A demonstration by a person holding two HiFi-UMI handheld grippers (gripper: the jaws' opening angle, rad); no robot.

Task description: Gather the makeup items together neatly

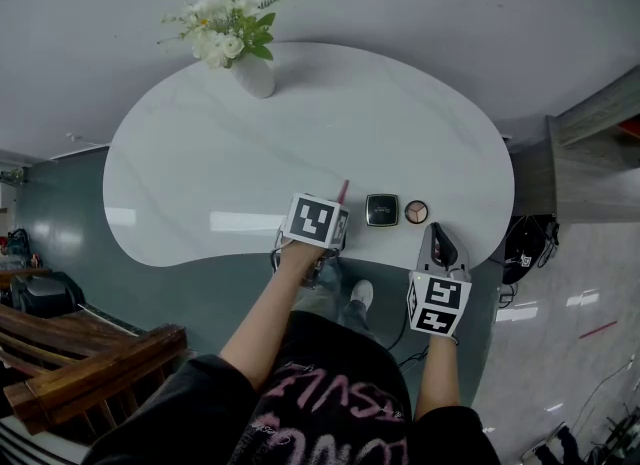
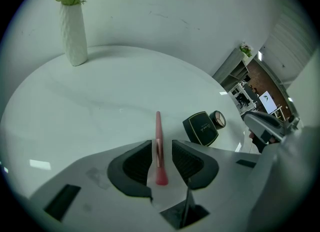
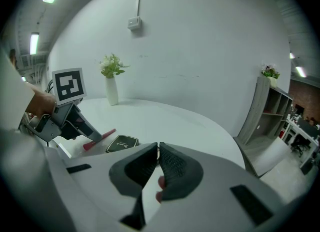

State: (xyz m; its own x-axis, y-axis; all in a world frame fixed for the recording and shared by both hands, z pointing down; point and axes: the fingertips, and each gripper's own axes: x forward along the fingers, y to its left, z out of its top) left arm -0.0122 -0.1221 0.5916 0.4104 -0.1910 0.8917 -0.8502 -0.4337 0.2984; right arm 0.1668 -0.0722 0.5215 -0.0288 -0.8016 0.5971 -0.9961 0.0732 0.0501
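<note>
Pink brush (image 2: 158, 126) lies loose between the left gripper's (image 2: 162, 148) slightly parted jaws, just left of the black compact (image 2: 201, 128) — right gripper (image 3: 158, 147) closed, empty.

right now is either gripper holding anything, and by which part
Nothing is gripped. The pink makeup stick lies between the left gripper's open jaws at its thicker end, pads not pressing it. The right gripper is shut with nothing in it.

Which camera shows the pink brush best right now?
The left gripper view: the pink brush lies full length between the left gripper's parted jaws. The head view shows only its tip; the right gripper view shows it small, partly hidden.
</note>
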